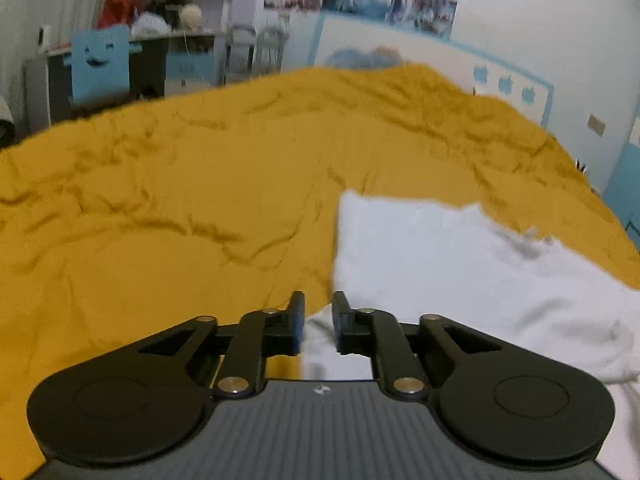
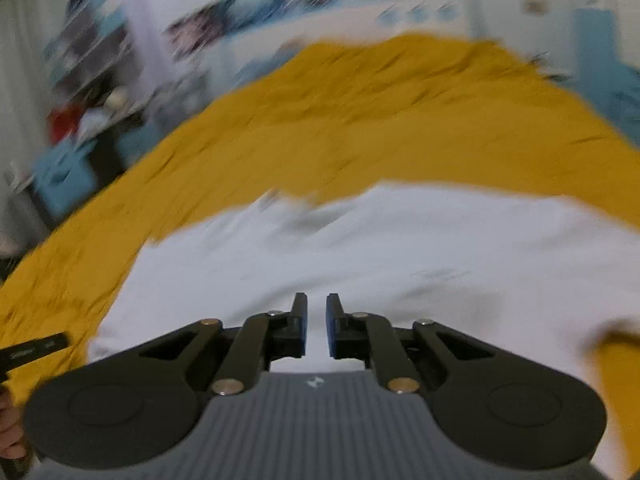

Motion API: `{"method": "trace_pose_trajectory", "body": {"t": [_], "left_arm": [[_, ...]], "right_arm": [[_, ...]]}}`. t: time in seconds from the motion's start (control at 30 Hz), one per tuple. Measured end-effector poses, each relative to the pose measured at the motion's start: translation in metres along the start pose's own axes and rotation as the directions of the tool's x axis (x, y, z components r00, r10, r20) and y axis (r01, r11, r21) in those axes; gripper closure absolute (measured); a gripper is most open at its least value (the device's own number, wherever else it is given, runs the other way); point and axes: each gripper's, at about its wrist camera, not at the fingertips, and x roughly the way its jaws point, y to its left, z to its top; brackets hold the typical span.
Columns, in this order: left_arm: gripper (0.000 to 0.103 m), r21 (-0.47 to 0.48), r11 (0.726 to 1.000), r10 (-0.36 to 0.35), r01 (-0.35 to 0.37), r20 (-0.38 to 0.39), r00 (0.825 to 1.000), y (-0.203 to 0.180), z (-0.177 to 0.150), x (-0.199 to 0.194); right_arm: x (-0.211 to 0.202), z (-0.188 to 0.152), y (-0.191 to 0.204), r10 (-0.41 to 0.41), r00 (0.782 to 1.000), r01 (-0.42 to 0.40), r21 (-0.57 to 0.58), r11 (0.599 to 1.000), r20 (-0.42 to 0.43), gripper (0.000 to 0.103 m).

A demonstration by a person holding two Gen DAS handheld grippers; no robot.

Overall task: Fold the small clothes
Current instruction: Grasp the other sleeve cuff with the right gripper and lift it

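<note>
Plainly the white garment (image 1: 460, 264) was the thing to be folded; it lay spread on the mustard-yellow bedcover (image 1: 180, 184), toward the near edge of the bed, its far edge ragged against the yellow. It looked soft and light (a thin knit, I would guess), the sort of cloth that sags the moment it is lifted and creases wherever it is pinched. Nothing about it seemed fragile or slippery, but it would not hold a shape on its own, so a grip on one point would only drag a peak out of it. My judgement was that it wanted taking at a hem or a corner, one in each tool, so the edge could be carried over flat.

The left gripper (image 1: 319, 320) hung over the garment's left border, where white met yellow. Its jaws stood a narrow way apart, cloth showing in the gap beneath them, yet the pads did not look pressed on anything, and I saw no fabric lifted.

The right gripper (image 2: 317, 326) was over the middle of the white cloth, in a badly smeared view. Its jaws were nearly together, a slim gap between the blue pads (image 2: 330, 332), and nothing caught in them.
</note>
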Motion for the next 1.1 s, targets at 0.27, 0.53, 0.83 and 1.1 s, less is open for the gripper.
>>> {"method": "trace_pose_trajectory", "body": {"t": [0.27,0.53,0.83,1.1], "left_arm": [[0.069,-0.014,1.0,0.018,-0.017,0.125,0.992,-0.086,0.005,-0.053],[0.069,0.008,0.997,-0.076,0.076,0.082,0.994,-0.143,-0.012,-0.066],[0.069,0.014,0.998,-0.068,0.068,0.004,0.998,-0.177,-0.045,-0.062],[0.069,0.116,0.993,-0.006,0.001,0.038,0.999,-0.186,-0.06,-0.063]], "right_arm": [[-0.132,-0.01,-0.157,-0.323,0.924,0.251,0.311,0.917,0.206,0.053],[-0.184,-0.103,-0.35,-0.353,0.934,0.049,0.961,0.271,0.052,0.057],[-0.18,-0.138,-0.428,-0.409,0.885,-0.206,0.975,0.085,0.223,0.06],[-0.161,-0.126,-0.445,-0.487,0.845,-0.207,0.975,0.084,0.222,0.082]]}}
